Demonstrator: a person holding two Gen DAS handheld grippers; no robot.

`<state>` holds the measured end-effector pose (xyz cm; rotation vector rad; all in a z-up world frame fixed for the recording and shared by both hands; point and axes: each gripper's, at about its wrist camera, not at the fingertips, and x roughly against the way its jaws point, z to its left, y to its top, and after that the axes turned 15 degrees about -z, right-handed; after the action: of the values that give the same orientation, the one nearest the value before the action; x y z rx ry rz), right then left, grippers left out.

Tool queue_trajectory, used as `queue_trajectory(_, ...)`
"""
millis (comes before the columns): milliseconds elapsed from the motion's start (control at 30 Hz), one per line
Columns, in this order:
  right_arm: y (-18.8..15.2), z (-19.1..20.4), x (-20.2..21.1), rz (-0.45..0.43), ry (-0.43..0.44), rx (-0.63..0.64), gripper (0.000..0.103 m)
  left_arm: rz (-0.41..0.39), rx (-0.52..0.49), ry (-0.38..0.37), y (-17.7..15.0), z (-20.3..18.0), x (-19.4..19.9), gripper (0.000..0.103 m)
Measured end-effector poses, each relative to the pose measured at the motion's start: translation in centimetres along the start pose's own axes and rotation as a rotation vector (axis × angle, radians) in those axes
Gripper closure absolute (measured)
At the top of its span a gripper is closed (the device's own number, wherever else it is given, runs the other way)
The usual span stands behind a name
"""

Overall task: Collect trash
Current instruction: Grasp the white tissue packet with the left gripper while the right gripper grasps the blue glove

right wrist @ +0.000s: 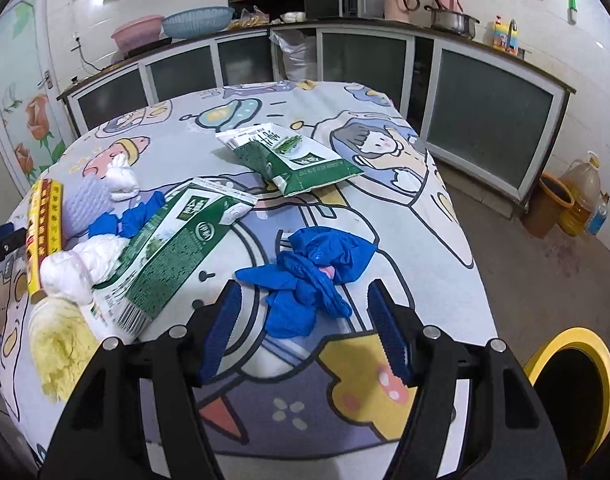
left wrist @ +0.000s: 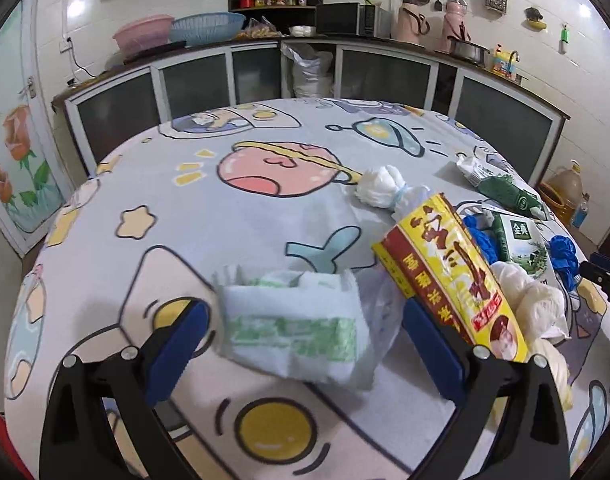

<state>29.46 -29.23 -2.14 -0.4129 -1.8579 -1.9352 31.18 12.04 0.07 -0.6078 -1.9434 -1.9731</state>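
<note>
Trash lies on a table under a cartoon-print cloth (left wrist: 177, 216). My left gripper (left wrist: 305, 314) is open, its blue pads on either side of a white and green paper wrapper (left wrist: 293, 328) without pressing it. A yellow and red packet (left wrist: 453, 276) leans beside the right finger. My right gripper (right wrist: 305, 294) is open too, low over the cloth, with a heap of blue gloves (right wrist: 313, 276) just ahead of and partly between its fingertips. A green and white carton (right wrist: 177, 248) and a green bag (right wrist: 293, 160) lie further off.
A white knotted bag (left wrist: 381, 188), a crumpled white bag (right wrist: 81, 264), more blue gloves (right wrist: 133, 216) and a yellow cloth (right wrist: 61, 332) crowd the pile. A black bin with a yellow rim (right wrist: 545, 354) stands on the floor by the table's near right corner. Kitchen cabinets (right wrist: 489, 120) line the back.
</note>
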Motion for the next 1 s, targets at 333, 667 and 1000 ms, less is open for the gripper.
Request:
queue_trajectory(333,0.0,-0.9,-4.5,0.125,0.028,-0.070,0.041,0.084,0.156,-0.054,-0.7,2.4,-2.9,0.009)
queue_trajectory(667,0.0,-1.3,-4.3,0.135,0.015,-0.101,0.081,0.066,0.315,-0.085,-0.8,5.2,-2.1,0.047)
queue_trajectory(1000,0.6,-0.6,-2.3,0.107,0.035,-0.087,0.085,-0.016,0.319,-0.087,0.8,6.0,2.9,0.054)
